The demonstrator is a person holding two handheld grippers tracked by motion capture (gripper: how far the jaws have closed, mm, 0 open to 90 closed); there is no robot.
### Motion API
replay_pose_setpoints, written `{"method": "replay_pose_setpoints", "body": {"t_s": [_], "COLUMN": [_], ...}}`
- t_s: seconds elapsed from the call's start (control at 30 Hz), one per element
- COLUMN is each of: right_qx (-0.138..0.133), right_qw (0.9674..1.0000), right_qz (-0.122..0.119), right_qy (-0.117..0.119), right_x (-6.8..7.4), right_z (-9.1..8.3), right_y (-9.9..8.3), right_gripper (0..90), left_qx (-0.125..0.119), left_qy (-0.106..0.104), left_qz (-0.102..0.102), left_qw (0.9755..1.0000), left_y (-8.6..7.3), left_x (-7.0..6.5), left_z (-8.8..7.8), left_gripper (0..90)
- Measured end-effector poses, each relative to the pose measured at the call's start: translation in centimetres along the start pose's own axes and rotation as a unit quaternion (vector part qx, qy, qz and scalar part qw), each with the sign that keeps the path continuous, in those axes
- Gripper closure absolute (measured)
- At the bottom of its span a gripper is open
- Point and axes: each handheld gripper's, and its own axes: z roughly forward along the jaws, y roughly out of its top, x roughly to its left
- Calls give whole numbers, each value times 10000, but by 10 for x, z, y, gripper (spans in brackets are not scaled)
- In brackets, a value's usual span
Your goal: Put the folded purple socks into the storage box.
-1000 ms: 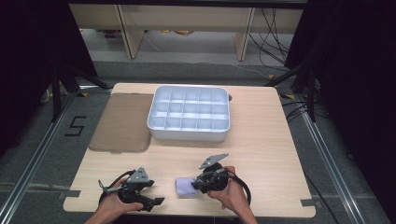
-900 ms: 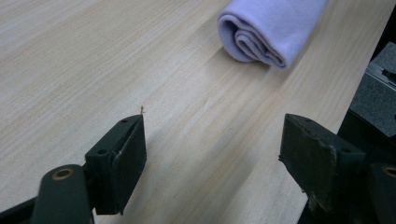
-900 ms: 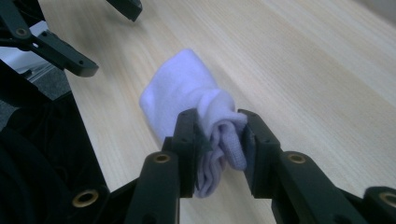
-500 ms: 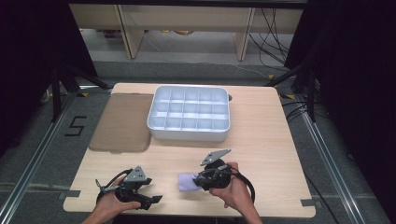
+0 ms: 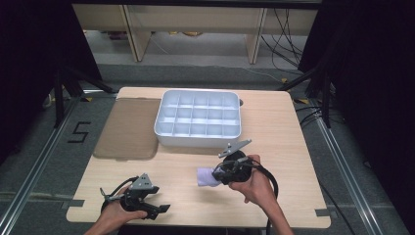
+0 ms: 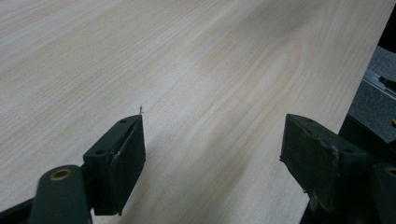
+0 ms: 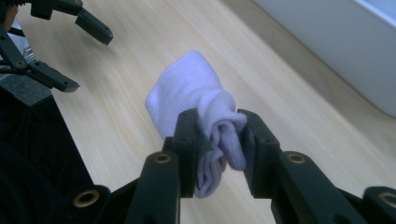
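Left gripper [image 5: 159, 209], jaws wide and empty, rests low on my surface [image 5: 293, 147]. Right gripper [image 7: 217, 140] pinches the rolled lilac sock [image 7: 196, 93], lifted clear, roll pointing leftward; the divided tray [image 5: 197, 139] lies straight ahead, nearer this hand.

Pale wooden table [image 5: 293, 147], smooth and matt; soft lilac cloth [image 7: 196, 93]; glossy white plastic tray [image 5: 198, 139]; matt brown mat [image 5: 129, 129].
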Motion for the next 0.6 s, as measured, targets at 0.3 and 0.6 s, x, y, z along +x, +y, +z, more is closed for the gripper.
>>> {"method": "replay_pose_setpoints", "body": {"t_s": [0.3, 0.6], "right_qx": [-19, -12], "right_qw": [9999, 9994], "right_qz": [27, 147], "right_qy": [-150, -328], "right_x": [-18, -34], "right_z": [-19, -33], "right_y": [17, 31], "right_gripper": [706, 705], "left_qx": [-42, 2], "left_qy": [64, 61], "left_qz": [51, 142], "left_qw": [10000, 9999], "left_y": [1, 1], "left_x": [1, 1], "left_z": [-1, -1], "left_gripper": [212, 212]}}
